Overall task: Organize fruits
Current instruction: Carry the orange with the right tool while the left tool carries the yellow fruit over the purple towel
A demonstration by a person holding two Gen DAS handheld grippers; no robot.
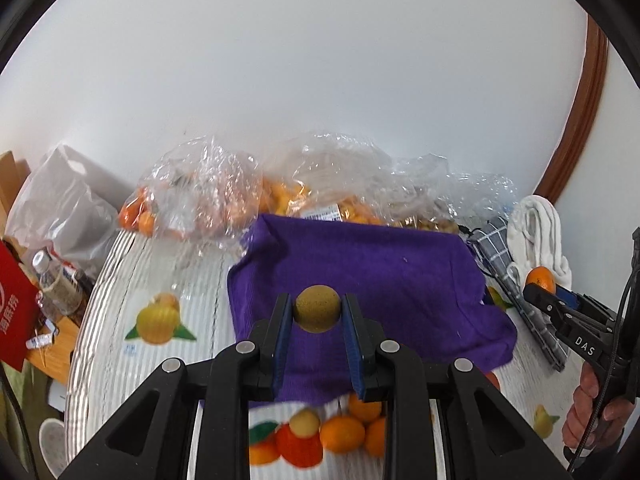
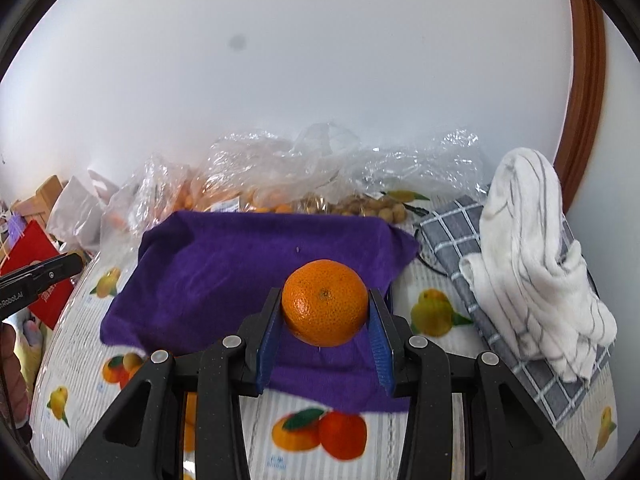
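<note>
My left gripper (image 1: 317,309) is shut on a small round tan-brown fruit (image 1: 317,307), held above the purple cloth (image 1: 400,276). My right gripper (image 2: 325,309) is shut on an orange mandarin (image 2: 325,307) over the same purple cloth (image 2: 224,272). In the left wrist view the right gripper (image 1: 541,285) appears at the right edge with the mandarin (image 1: 541,278) at its tips and a hand (image 1: 592,412) on its handle. Loose mandarins (image 1: 344,434) and one pale fruit (image 1: 305,422) lie on the table near the front, below my left gripper.
Clear plastic bags (image 1: 224,200) of orange and tan fruit line the wall behind the cloth. A grey checked cloth (image 2: 452,232) with a white striped towel (image 2: 532,256) lies to the right. A red packet (image 1: 16,312), a bottle (image 1: 52,284) and a white bag (image 1: 64,208) crowd the left.
</note>
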